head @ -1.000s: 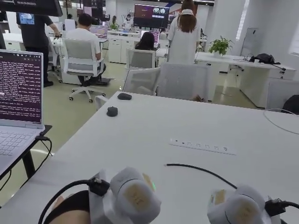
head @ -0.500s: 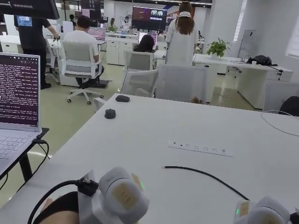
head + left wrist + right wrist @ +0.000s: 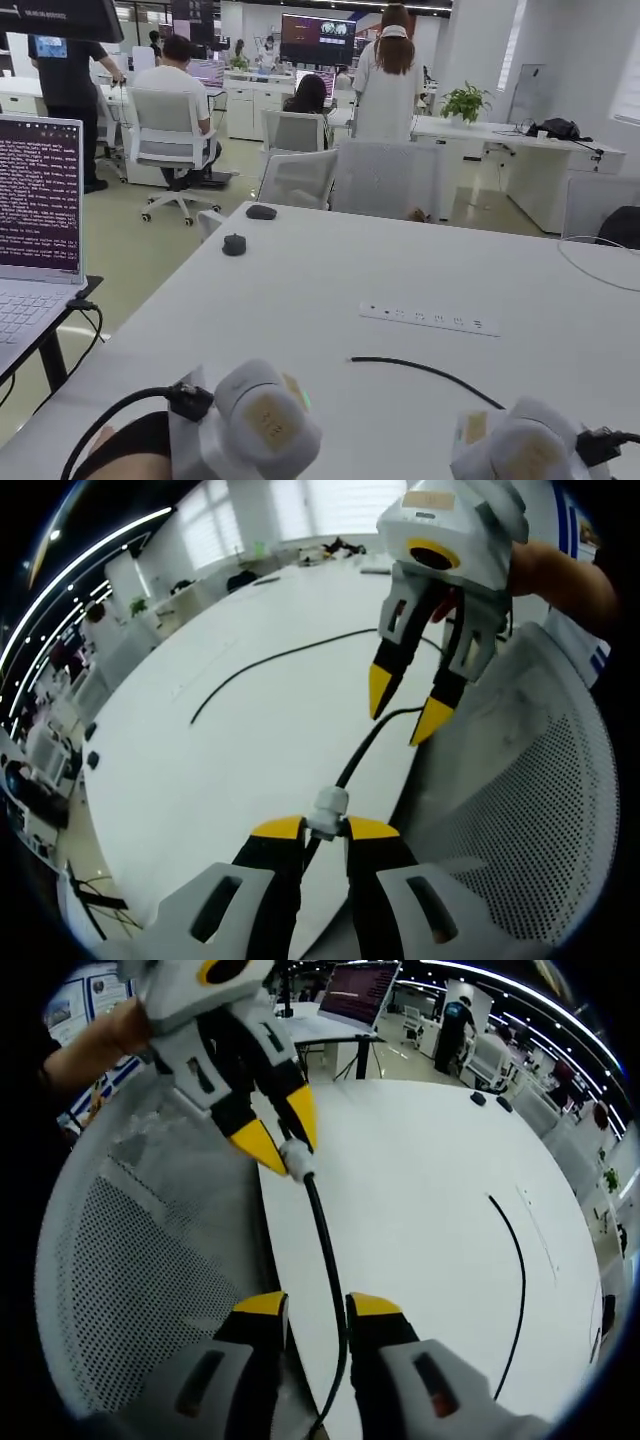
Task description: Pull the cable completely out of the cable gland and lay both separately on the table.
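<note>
**Right gripper back at the cable, gland still on**

Compared with half a second ago, the right gripper [image 3: 405,708] has come back up and inward in the head view, where it had almost dropped off the lower corner. The loose black end out on the bench [image 3: 300,290], well away from the gland [image 3: 327,810], has not shifted. We read this as a reach for a fresh hold, not a finished pull. The cable [image 3: 322,1245] still runs straight into the gland, so the two are not yet apart and nothing has been laid down.

The left gripper [image 3: 325,828] has its jaws clamped on the white gland, held at the bench edge. The right gripper's jaws stand apart just beyond the gland, with the cable passing between them and not pinched, as far as we can see.

We cannot make out how much cable is left inside the gland, because the left jaws cover its near side. Away from the gland, the cable runs off the bottom of the right gripper view, so we cannot tell whether the black line curving over the bench belongs to it. The head view cuts both grippers off at their bodies. A white mesh chair [image 3: 520,810] sits just beside the gland.
</note>
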### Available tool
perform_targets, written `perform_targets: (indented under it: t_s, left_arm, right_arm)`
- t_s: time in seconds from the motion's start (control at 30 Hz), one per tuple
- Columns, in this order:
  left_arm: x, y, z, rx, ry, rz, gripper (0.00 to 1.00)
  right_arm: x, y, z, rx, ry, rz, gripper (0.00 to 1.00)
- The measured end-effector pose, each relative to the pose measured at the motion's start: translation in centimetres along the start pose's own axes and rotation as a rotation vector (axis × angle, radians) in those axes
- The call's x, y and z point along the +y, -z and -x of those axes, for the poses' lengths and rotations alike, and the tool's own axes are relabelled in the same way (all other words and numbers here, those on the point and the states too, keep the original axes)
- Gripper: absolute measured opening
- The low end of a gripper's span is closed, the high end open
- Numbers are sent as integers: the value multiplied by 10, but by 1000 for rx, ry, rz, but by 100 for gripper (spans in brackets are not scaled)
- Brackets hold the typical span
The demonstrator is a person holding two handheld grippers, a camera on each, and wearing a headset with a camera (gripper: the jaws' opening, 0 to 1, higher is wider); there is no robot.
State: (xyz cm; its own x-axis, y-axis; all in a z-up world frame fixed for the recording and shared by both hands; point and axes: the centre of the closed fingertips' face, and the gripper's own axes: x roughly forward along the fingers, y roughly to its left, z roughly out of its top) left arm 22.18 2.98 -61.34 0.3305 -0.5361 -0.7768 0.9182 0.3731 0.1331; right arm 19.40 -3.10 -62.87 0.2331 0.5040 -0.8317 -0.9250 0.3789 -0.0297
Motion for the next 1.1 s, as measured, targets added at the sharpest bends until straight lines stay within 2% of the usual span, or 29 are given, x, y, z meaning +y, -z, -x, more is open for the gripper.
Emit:
perform_targets:
  t_s: [0.1, 0.23, 0.27, 0.37, 0.43, 0.5, 0.6, 0.77, 0.93, 1.1]
  left_arm:
    - [-4, -4, 2, -10, 5, -5, 16]
    - [-8, -8, 4, -20, 10, -21, 16]
    - [-9, -9, 4, -24, 13, -22, 16]
    - [-12, -9, 3, -19, 20, -29, 16]
    - [-12, -9, 1, -22, 22, -23, 16]
    - [-13, -10, 1, -30, 26, -20, 16]
    - [-9, -8, 0, -18, 14, -25, 16]
    - [-3, -6, 2, -18, 7, -17, 16]
    - [0, -3, 4, -11, 2, -14, 16]
    - [6, 2, 7, -11, -12, 1, 16]
  right_arm:
    - [0, -12, -9, -9, 10, 29, 28]
    - [1, -19, -17, -9, 6, 47, 25]
    - [1, -19, -18, -9, 7, 47, 22]
    - [-3, -14, -17, 5, 19, 95, 3]
    - [-1, -13, -17, -3, 4, 79, 3]
    - [-4, -12, -16, -13, 12, 62, 3]
    - [-9, -1, -14, 20, 34, 61, 3]
    - [-12, 11, -8, 20, 43, 26, 3]
    - [-18, 28, -4, 48, 65, -9, 3]
    - [-23, 34, 3, 38, 89, -42, 2]
